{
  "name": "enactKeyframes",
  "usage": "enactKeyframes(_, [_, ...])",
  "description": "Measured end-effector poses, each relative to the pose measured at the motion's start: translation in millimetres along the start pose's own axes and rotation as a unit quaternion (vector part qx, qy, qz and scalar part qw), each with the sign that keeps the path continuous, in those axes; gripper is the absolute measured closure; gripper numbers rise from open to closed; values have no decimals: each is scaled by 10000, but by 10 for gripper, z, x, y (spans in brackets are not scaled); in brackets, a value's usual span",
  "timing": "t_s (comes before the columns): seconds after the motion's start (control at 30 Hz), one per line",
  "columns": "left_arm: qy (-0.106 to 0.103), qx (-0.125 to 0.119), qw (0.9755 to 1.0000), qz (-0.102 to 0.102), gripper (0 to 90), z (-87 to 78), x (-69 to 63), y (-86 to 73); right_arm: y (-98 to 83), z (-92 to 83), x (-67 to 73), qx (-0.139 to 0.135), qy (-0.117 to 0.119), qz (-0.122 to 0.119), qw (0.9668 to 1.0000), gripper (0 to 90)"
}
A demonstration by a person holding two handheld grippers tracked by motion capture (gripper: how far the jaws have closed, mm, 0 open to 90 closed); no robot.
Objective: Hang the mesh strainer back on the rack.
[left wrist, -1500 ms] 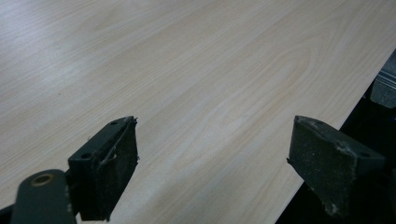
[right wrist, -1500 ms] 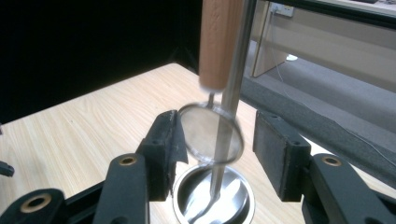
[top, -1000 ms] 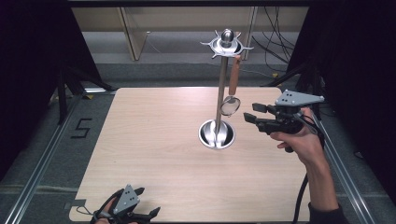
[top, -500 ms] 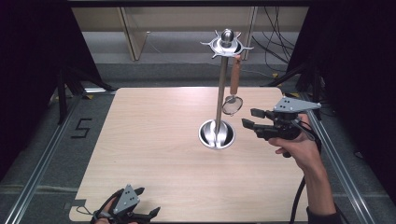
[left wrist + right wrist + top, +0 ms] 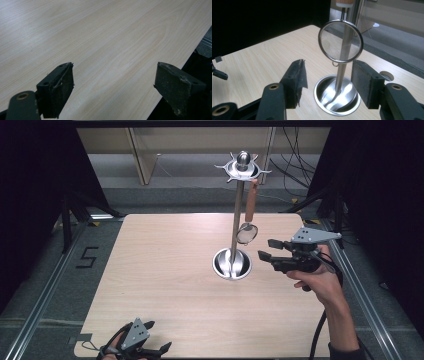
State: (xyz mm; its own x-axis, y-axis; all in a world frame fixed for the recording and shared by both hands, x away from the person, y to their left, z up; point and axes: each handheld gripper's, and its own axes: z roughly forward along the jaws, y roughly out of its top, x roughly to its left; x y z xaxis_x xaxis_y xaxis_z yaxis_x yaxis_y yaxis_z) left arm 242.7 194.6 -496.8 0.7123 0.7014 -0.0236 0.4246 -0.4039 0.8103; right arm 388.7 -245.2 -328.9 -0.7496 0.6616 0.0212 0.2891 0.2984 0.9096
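A small mesh strainer [image 5: 247,233] with a brown wooden handle hangs from the crown of a tall steel utensil stand [image 5: 237,215], right of centre in the high view. Its round sieve dangles just beside the pole, above the stand's shiny dish base [image 5: 232,263]. In the right gripper view the strainer [image 5: 340,41] sits in the upper middle of the frame, the pole passing behind its mesh.

The right gripper [image 5: 267,249] is at the right of the high view, level with the base and just below the sieve, jaws wide apart and holding nothing. Over the last second it has drifted down and a little away from the stand towards the lower right, so it now points at the pole from slightly further off. With the strainer hanging freely and the jaws empty, this reads either as a release just made and the hand backing off, or a line-up for a grasp; which of the two cannot be told.

The left gripper [image 5: 150,351] rests at the bottom left edge of the wooden table [image 5: 165,265], unmoved, its jaws spread wide over bare wood [image 5: 105,50].
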Motion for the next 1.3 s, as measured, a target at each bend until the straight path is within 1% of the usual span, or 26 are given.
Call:
enactKeyframes(0.07, [7, 77, 9999, 116, 150, -16, 14, 6, -16, 15, -6, 14, 10, -15, 10000, 442])
enactKeyframes(0.1, [25, 88, 9999, 102, 150, -17, 11, 5, -20, 13, -3, 83, 13, 6, 10000, 439])
enactKeyframes(0.13, [23, 146, 9991, 407, 150, -28, 49, 19, -27, 26, -7, 97, 26, 7, 9999, 436])
enactKeyframes(0.17, [21, 148, 9991, 400, 150, -28, 48, 19, -36, 38, -3, 44, -28, 16, 10000, 436])
enactKeyframes(0.2, [26, 146, 9991, 407, 150, -28, 49, 19, -46, 49, 2, 4, -111, 107, 9999, 436])
enactKeyframes(0.27, [19, 144, 9991, 404, 150, -28, 49, 19, -52, 60, 1, -34, -126, 123, 9998, 434])
enactKeyframes(0.3, [22, 141, 9991, 398, 150, -29, 48, 19, -50, 50, -14, 77, -60, 48, 9999, 432])
enactKeyframes(0.33, [27, 126, 9992, 383, 150, -27, 47, 18, -58, 59, -16, 87, -47, 21, 9999, 430])
enactKeyframes(0.4, [20, 145, 9990, 414, 150, -30, 50, 20, -72, 70, 0, 93, -86, 96, 9999, 429])
enactKeyframes(0.43, [19, 140, 9991, 405, 150, -30, 49, 20, -70, 67, -9, 148, -28, 58, 9999, 427])
enactKeyframes(0.47, [20, 138, 9991, 395, 150, -30, 47, 19, -75, 73, -8, 123, -55, 27, 9999, 425])
enactKeyframes(0.5, [19, 138, 9991, 403, 150, -30, 47, 20, -81, 74, 6, 159, -35, 95, 9998, 424])
enactKeyframes(0.53, [18, 138, 9991, 396, 150, -30, 47, 20, -91, 91, 19, 84, -90, 125, 9998, 422])
enactKeyframes(0.57, [15, 135, 9991, 400, 150, -31, 46, 20, -94, 84, 10, 225, -45, 48, 9997, 419])
enactKeyframes(0.67, [15, 136, 9991, 399, 150, -30, 47, 20, -110, 107, 15, 212, -42, 47, 9998, 415])
enactKeyframes(0.77, [14, 135, 9991, 394, 150, -29, 46, 20, -130, 138, 21, 351, -33, 54, 9994, 410])
enactKeyframes(0.8, [13, 134, 9991, 397, 150, -30, 46, 20, -137, 156, 16, 307, -8, 19, 9995, 407])
enactKeyframes(0.83, [12, 132, 9991, 395, 150, -31, 46, 20, -142, 160, 27, 331, -29, 73, 9994, 405])
enactKeyframes(0.87, [-4, 156, 9990, 418, 150, -34, 51, 23, -143, 162, 20, 355, -28, 18, 9994, 400])
enactKeyframes(0.97, [8, 137, 9991, 390, 150, -32, 46, 20, -160, 176, 43, 386, -39, 117, 9992, 386])
enactKeyframes(1.07, [-6, 151, 9990, 415, 150, -33, 50, 22, -182, 192, 31, 418, 43, 36, 9991, 377])
enactKeyframes(1.1, [-2, 146, 9990, 420, 150, -33, 51, 22, -197, 187, 49, 502, -2, 121, 9987, 374])
enactKeyframes(1.13, [10, 131, 9991, 401, 150, -31, 47, 20, -201, 186, 30, 513, 15, 19, 9987, 372])
enactKeyframes(1.17, [10, 131, 9991, 401, 150, -31, 47, 20, -201, 186, 30, 513, 15, 19, 9987, 372])
enactKeyframes(1.2, [8, 132, 9991, 391, 150, -31, 46, 19, -214, 189, 46, 493, -15, 124, 9987, 371])
enactKeyframes(1.3, [-4, 149, 9990, 415, 150, -33, 50, 22, -240, 177, 47, 592, -11, 156, 9981, 367])
